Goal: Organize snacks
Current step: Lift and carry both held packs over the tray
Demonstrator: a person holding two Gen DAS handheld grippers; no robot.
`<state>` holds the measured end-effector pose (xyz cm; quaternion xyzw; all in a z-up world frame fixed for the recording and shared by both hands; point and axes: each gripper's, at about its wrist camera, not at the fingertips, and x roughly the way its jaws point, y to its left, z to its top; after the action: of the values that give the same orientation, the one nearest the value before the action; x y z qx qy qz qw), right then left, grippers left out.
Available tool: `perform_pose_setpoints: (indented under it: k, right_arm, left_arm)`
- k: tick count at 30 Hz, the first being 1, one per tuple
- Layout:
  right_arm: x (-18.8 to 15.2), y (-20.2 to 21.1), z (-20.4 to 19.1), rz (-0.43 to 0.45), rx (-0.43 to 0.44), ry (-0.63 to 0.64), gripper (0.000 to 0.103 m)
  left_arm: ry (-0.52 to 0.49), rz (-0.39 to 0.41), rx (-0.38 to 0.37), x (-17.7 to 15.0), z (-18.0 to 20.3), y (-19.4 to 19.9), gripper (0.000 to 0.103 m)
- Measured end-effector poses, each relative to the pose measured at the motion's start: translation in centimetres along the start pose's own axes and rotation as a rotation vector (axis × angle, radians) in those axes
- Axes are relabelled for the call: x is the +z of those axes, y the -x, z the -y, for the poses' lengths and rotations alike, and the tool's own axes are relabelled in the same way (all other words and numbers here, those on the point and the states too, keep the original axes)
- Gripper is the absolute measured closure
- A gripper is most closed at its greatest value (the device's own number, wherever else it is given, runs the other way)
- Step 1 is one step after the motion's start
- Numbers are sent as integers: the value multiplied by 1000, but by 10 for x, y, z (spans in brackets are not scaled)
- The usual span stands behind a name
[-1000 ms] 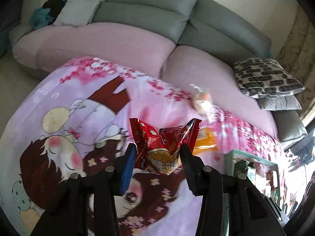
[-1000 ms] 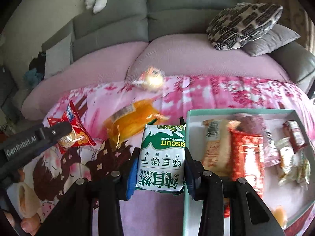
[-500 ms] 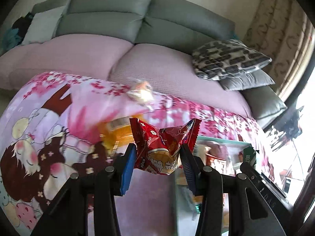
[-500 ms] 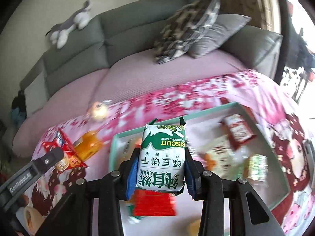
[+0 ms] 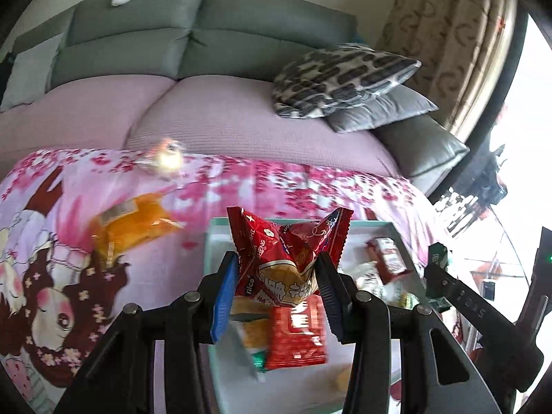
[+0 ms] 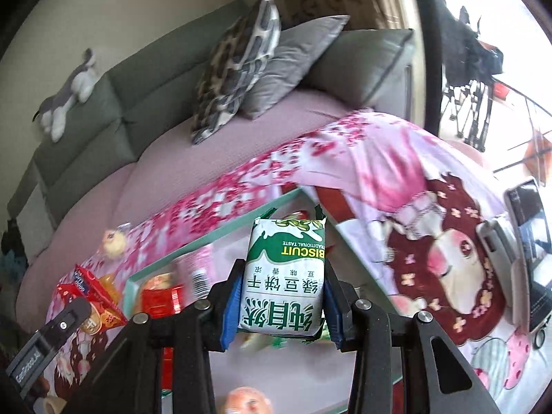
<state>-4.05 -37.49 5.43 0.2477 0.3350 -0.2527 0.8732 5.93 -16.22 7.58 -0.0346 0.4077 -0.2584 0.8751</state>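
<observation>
**Two Packets Held Over the Snack Tray**

The left gripper (image 5: 277, 284) is clamped on one red snack packet (image 5: 289, 258); its wrapper shows the partial word "nice" and Chinese characters too crumpled to read. The packet hangs above the near left part of the teal tray (image 5: 220, 227).

The right gripper (image 6: 281, 302) is clamped on one green-and-white biscuit packet (image 6: 284, 276), printed "BISCUIT", "TRADITIONAL TASTE" and Chinese characters, all seen upside down. It is held above the tray (image 6: 207, 241).

Inside the tray lie several packets, blurred; at least two are red (image 5: 298, 334) (image 5: 388, 257).

Outside the tray, on the printed blanket (image 5: 51, 276), lie two items: one orange packet (image 5: 132, 224) and one small clear-wrapped snack (image 5: 165, 157).

"GenRobot.AI" is printed on the left gripper's body in the right wrist view.
</observation>
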Motion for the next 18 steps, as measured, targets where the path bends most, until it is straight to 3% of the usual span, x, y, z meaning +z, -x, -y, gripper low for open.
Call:
perform_pose_setpoints:
  k: [6,18]
  right_arm:
    - [3,-2,15,9,2,-18,60]
    - [0,-14,0,-9,44,32,60]
  left_arm:
    - [-49,-16,-36,-2,32,-10,56]
    - [-100,-44,-37,-6,60,-30,56]
